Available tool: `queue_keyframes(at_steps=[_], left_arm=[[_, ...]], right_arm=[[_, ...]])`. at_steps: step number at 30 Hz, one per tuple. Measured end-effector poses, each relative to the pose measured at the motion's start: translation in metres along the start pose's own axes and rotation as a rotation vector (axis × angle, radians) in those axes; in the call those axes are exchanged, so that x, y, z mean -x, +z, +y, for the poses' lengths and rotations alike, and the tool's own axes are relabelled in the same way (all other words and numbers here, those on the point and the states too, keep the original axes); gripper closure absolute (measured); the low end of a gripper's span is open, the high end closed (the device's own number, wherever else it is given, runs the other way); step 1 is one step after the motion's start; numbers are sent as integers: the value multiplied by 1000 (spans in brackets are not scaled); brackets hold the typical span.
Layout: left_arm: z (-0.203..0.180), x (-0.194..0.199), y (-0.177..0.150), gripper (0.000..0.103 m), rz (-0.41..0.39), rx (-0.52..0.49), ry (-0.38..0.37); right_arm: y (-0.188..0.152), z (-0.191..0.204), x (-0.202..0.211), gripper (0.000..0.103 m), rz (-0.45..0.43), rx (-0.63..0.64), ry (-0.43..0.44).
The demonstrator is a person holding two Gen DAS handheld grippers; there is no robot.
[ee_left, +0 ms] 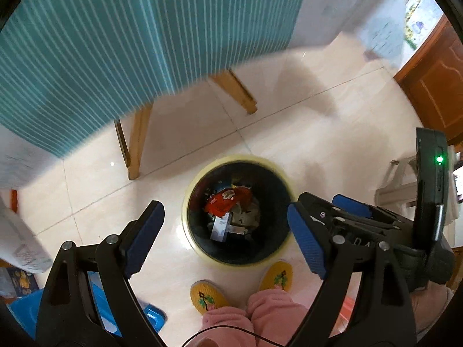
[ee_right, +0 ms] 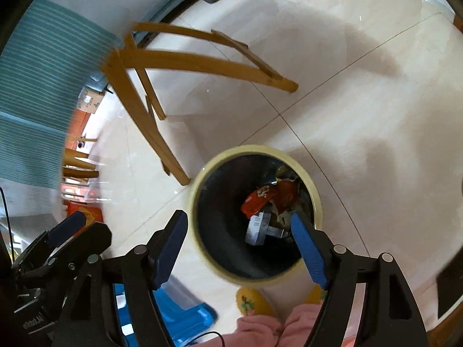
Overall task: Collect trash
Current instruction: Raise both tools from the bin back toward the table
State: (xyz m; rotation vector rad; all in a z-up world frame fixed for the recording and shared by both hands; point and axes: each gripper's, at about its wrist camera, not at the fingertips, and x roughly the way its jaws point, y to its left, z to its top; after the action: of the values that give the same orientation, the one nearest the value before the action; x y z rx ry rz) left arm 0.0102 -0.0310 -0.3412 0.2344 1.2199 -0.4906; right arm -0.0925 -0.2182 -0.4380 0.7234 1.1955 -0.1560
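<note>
Bright daylight, soft shadows across the glossy floor tiles (ee_left: 303, 133) – motion blur smears the striped tablecloth (ee_left: 101, 43), fisheye edges bend and darken

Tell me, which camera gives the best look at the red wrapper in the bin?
The left wrist view: the red wrapper lies unobstructed and fairly sharp inside the bin. The right wrist view shows it too, but blurrier and farther off-centre.
</note>
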Motion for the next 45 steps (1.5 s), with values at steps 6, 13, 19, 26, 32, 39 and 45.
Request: queue_keyframes(at_steps=[6,13,19,26,32,39,45], left_arm=[[-7,101,23,18,-73,-25,-26],[-16,210,47,18,-137,-54,-46],[-26,281,71,18,-176,-66,-47],[-34,354,107,18,-267,-49,-23],[-36,386,126,18,-333,-16,48],[-33,410,146,18,-393,60,126],[-18,414,157,18,-394,110,172]], right_arm=[[10,41,90,24,-34,38,16],[23,109,198,22,-66,183,-27],[36,153,283,22,-108,244,-30],[53,184,349,22,-153,290,-13],[78,198,388,22,-210,327,18],[114,212,416,22,-268,387,72],[133,230,421,22,-292,426,121]])
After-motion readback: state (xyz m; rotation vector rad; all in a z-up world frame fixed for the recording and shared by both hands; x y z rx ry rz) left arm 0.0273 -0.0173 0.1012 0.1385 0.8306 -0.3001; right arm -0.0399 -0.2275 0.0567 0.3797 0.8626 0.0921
